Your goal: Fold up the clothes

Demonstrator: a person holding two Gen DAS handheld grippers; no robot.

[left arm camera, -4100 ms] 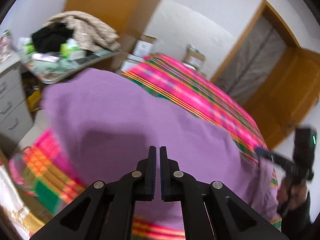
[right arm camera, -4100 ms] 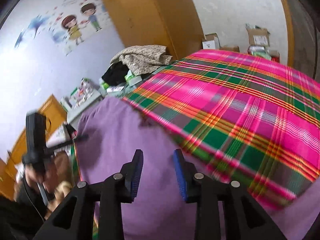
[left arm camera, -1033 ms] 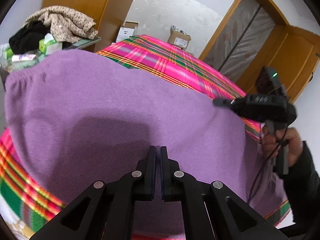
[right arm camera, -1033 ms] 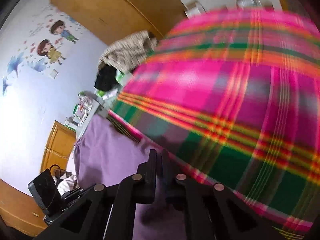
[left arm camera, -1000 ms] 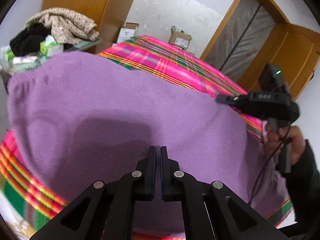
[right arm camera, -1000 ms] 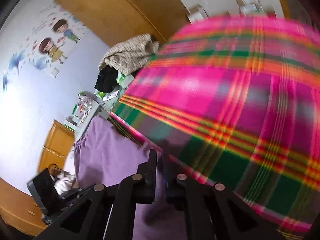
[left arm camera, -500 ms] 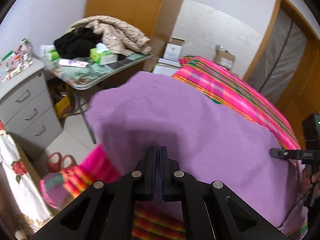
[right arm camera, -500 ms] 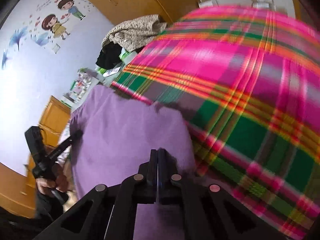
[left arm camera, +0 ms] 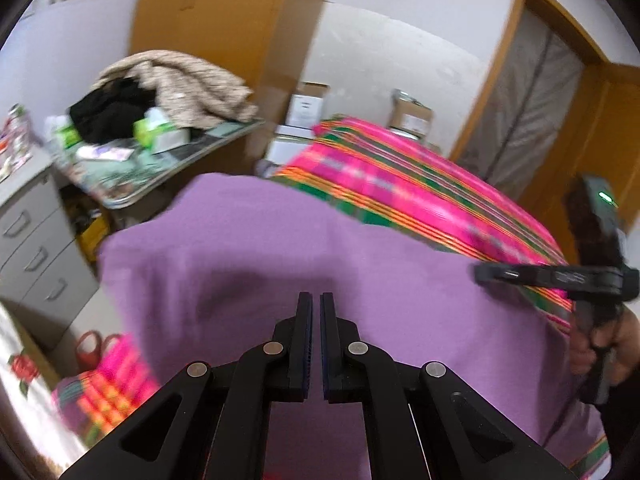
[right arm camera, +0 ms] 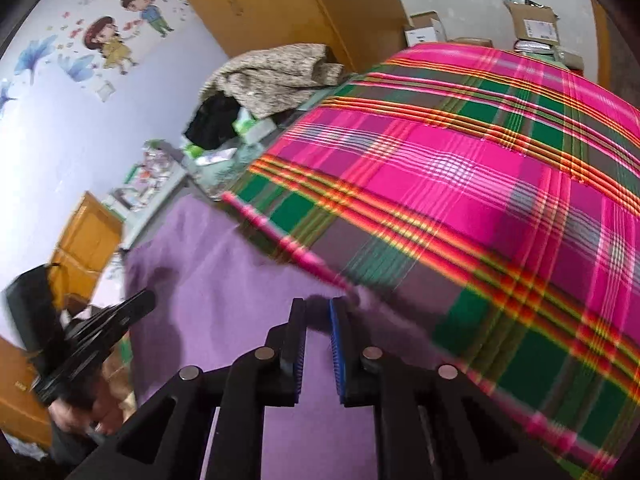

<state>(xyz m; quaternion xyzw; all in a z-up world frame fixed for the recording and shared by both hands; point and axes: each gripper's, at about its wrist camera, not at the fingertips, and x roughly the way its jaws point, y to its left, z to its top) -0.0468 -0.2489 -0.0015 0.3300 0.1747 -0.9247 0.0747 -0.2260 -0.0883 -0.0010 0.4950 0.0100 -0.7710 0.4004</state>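
1. The purple fleece garment (left arm camera: 320,264) lay spread flat over the near part of a bed covered by a pink, green and orange plaid blanket (right arm camera: 480,168), its far edge reaching towards the bedside and its near part running under both tools.
2. The left gripper (left arm camera: 315,300) hovered above the middle of the purple cloth; its jaws stood all but closed, with only a thin slit between the ribbed pads and no fabric visibly pinched there.
3. The right gripper (right arm camera: 318,306) sat at the garment's edge, where purple cloth met the plaid blanket. Its jaws were opening, a narrow gap showing between the blue pads (right arm camera: 335,344), and the cloth lay beneath and just ahead of the tips rather than clamped.
4. In the left wrist view, the right tool stood over the right-hand border of the garment, held by a hand (left arm camera: 600,344).
5. Beyond the bed, a cluttered side table (left arm camera: 132,176) carried a beige knitted heap (left arm camera: 188,80) and black clothing (left arm camera: 108,112); grey drawers (left arm camera: 32,248) stood near it.
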